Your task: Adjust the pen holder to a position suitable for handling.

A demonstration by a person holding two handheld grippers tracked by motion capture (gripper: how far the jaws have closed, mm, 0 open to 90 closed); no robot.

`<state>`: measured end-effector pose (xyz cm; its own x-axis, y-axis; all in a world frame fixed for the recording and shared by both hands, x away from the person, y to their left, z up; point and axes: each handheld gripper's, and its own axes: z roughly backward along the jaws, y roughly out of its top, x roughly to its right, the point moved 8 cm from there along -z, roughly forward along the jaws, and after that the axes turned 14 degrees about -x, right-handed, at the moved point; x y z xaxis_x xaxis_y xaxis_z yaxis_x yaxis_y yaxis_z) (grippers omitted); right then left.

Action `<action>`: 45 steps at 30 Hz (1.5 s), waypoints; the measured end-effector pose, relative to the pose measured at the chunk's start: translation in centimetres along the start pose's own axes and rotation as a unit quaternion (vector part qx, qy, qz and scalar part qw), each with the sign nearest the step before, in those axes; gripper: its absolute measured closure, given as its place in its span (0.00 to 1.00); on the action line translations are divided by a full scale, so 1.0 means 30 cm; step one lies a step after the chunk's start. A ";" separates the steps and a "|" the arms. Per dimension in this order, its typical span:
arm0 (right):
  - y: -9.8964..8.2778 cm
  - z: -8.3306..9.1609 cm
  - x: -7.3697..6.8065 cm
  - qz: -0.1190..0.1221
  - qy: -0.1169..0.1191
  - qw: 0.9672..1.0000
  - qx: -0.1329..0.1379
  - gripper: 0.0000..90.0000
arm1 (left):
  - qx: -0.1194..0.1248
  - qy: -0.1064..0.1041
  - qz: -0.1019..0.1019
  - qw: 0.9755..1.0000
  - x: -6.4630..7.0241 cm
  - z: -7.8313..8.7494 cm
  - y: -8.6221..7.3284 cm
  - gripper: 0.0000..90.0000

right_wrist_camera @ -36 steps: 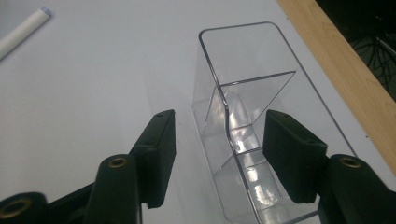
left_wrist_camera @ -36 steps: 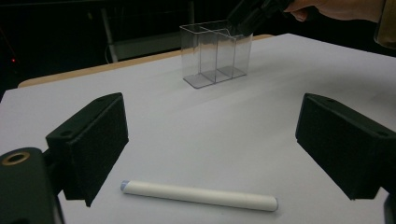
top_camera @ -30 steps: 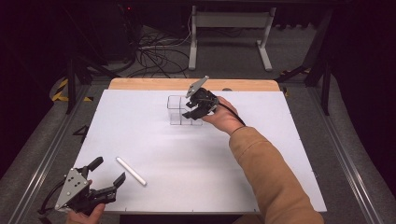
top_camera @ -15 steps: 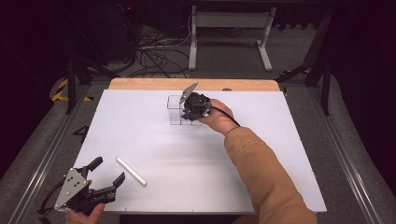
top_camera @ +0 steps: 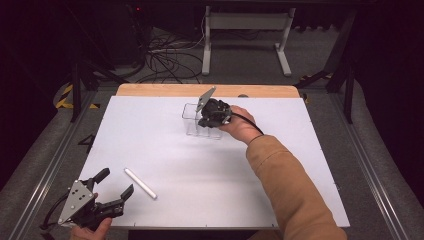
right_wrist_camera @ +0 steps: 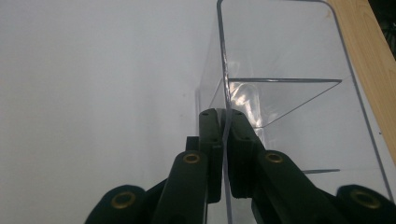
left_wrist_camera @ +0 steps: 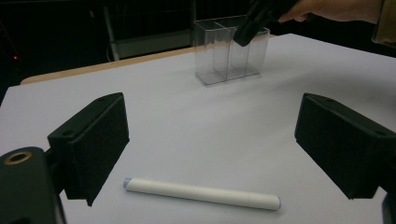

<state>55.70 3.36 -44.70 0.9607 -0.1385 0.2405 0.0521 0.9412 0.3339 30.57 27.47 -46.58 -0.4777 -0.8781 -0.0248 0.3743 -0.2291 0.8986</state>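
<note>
High view: the right gripper [top_camera: 206, 120] pinches a wall of the clear divided box [top_camera: 192, 120] at the table's [top_camera: 300, 165] far middle; the left gripper [top_camera: 112, 195], jaws wide, waits near the white stick [top_camera: 140, 183], which runs slantwise just to its right

Left gripper view: the stick [left_wrist_camera: 201, 193] lies crosswise between the spread jaws, box [left_wrist_camera: 224, 51] well beyond over bare table

Right gripper view: jaws, having just been closing, clamp the box's thin wall [right_wrist_camera: 223, 84], wooden edge [right_wrist_camera: 369, 60] near

Dark room, grey floor [top_camera: 45, 165], cables [top_camera: 165, 55]
</note>
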 end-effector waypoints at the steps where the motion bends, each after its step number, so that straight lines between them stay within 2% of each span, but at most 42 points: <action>1: -0.006 0.017 -0.005 0.001 0.005 1.000 0.002 0.96 | 0.000 0.000 0.000 1.000 -0.001 0.000 0.000 0.12; 4: -0.026 0.074 -0.030 -0.005 0.020 1.000 0.011 0.96 | -0.001 0.002 0.002 1.000 -0.003 0.000 -0.001 0.12; 9: -0.063 0.131 -0.094 0.012 0.032 0.999 0.018 0.97 | -0.002 0.001 0.002 1.000 -0.001 -0.004 0.001 0.12; 11: -0.077 0.139 -0.128 0.023 0.035 0.999 0.015 0.97 | 0.000 0.002 0.002 1.000 0.001 -0.005 0.003 0.12; 12: -0.085 0.144 -0.169 0.034 0.044 0.998 0.014 0.97 | -0.001 0.002 0.001 1.000 0.002 -0.005 0.003 0.12; 13: -0.085 0.144 -0.169 0.034 0.044 0.998 0.014 0.97 | -0.001 0.003 0.001 1.000 0.003 -0.005 0.003 0.12; 16: -0.098 0.150 -0.231 0.048 0.054 0.997 0.011 0.96 | -0.002 0.003 0.000 1.000 0.003 -0.004 0.003 0.12; 20: -0.116 0.143 -0.301 0.054 0.068 0.996 0.009 0.95 | -0.001 0.003 0.003 1.000 0.001 -0.002 0.002 0.12; 23: -0.124 0.124 -0.346 0.049 0.079 0.996 0.008 0.96 | -0.001 0.005 0.002 1.000 0.000 -0.002 0.002 0.12; 27: -0.123 0.121 -0.357 0.038 0.078 0.996 0.019 0.97 | 0.002 0.005 0.003 1.000 0.004 -0.002 0.005 0.13; 32: -0.127 0.117 -0.384 0.033 0.074 0.997 0.017 0.98 | 0.003 0.006 0.002 1.000 0.008 -0.001 0.007 0.13; 37: -0.135 0.123 -0.401 0.056 0.080 0.995 0.014 0.98 | 0.003 0.004 0.003 1.000 0.007 0.000 0.006 0.13; 45: -0.145 0.121 -0.399 0.065 0.091 0.993 0.023 0.98 | 0.001 0.004 0.001 1.000 0.008 0.002 0.002 0.12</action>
<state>42.99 -0.20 -45.73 0.9921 0.0445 0.1170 -0.0834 0.9317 0.3535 30.43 27.27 -46.48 -0.4698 -0.8824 -0.0264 0.3732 -0.2256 0.8999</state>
